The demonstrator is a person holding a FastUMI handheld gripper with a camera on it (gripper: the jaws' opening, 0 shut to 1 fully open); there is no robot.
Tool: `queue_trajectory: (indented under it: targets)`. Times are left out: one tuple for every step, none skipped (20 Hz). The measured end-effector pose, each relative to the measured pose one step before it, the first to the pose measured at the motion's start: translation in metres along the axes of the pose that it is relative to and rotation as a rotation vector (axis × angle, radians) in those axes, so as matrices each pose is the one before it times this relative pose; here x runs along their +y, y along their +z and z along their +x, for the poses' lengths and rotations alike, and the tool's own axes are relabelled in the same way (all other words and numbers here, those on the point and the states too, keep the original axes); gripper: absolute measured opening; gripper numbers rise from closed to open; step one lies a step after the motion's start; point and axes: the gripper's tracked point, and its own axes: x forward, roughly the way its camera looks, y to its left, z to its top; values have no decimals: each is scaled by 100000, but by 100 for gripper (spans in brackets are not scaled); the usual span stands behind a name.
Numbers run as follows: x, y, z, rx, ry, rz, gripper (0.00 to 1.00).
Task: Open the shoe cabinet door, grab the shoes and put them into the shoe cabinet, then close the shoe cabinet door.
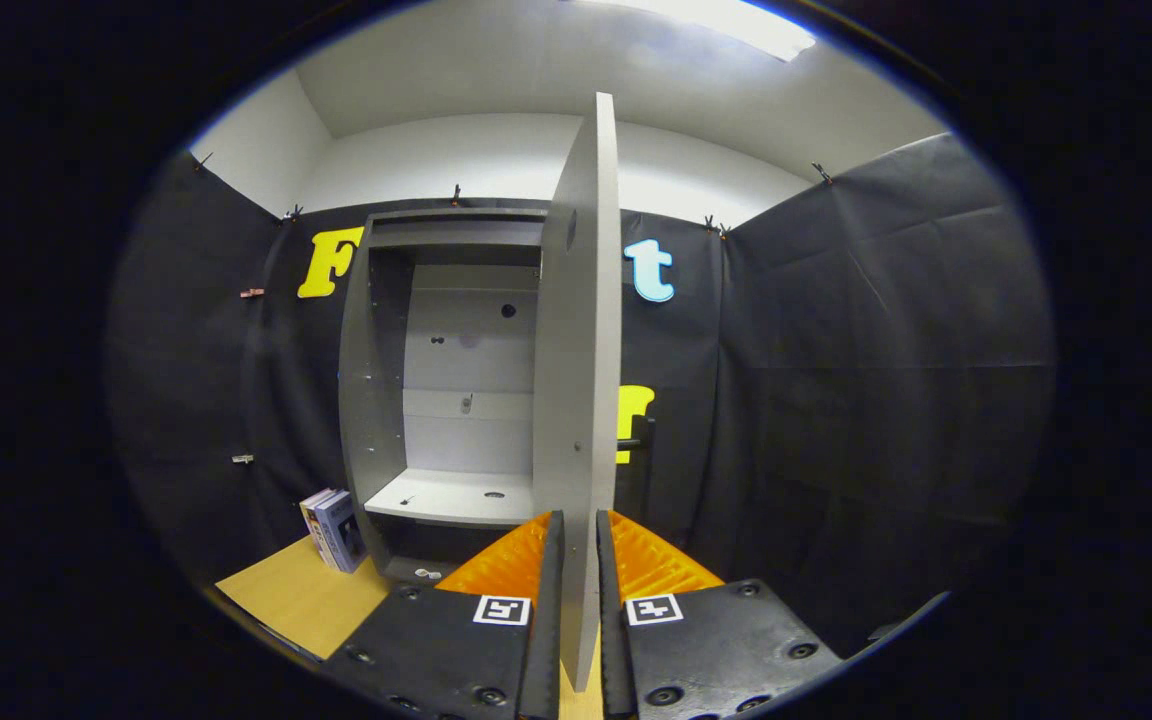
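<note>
Grey flat-panel cabinet door point(581, 380) is swung wide, its edge pinched between the jaws of the gripper point(579, 560). Grey open-fronted shoe cabinet point(456, 380) stands beyond on the wooden desk point(301, 595), shelf bare. Step 1 judged done; shoes not yet stowed, door not yet closed.

Grey shoe cabinet point(436, 380) at centre left with its door point(581, 350) swung open edge-on, tongs point(578, 560) at bottom centre closed on the door's lower edge, small box point(334, 528) on wooden tabletop point(301, 595) at lower left
</note>
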Motion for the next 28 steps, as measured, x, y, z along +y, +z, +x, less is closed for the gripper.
queue_trajectory:
  targets:
    - [453,-255,135,572,1124,147,20]
    - [426,-292,46,449,1287,-51,20]
    - [601,-235,87,331,1607,-91,20]
    - [688,-259,152,413,1604,-190,20]
    - [738,-335,257,715,1716,-145,20]
    - [757,-401,175,907,1721,121,20]
    - [623,-382,255,1027,1559,308,20]
    - [656,-410,278,1058,1534,544,20]
    - [802,-426,386,1252,1638,583,20]
    - [870,-567,501,1689,1628,423,20]
    - [1052,-857,538,2521,1870,294,20]
    - [853,-706,530,2100,1428,363,20]
    - [904,-742,592,2258,1574,594,20]
    - [910,-851,581,2371,1294,702,20]
    - [997,-1143,960,3060,911,457,20]
    - [649,-990,667,2705,267,70,20]
    - [620,-1081,671,3040,441,352,20]
    - [856,-1088,915,2964,208,582,21]
    - [589,-944,659,2452,74,505,20]
    - [601,-1154,874,3123,-143,381,20]
    - [585,-1204,925,3374,-439,333,20]
    - [544,-1316,966,3718,-320,556,20]
    - [583,-1240,886,3716,-483,681,20]
    - [487,-1338,866,3379,-481,634,20]
    - [492,-1137,725,3159,-462,416,20]
    - [368,-1251,778,3325,-412,279,21]
    - [340,-1445,897,3581,-719,543,21]
    - [192,-1444,741,3690,-419,1199,21]
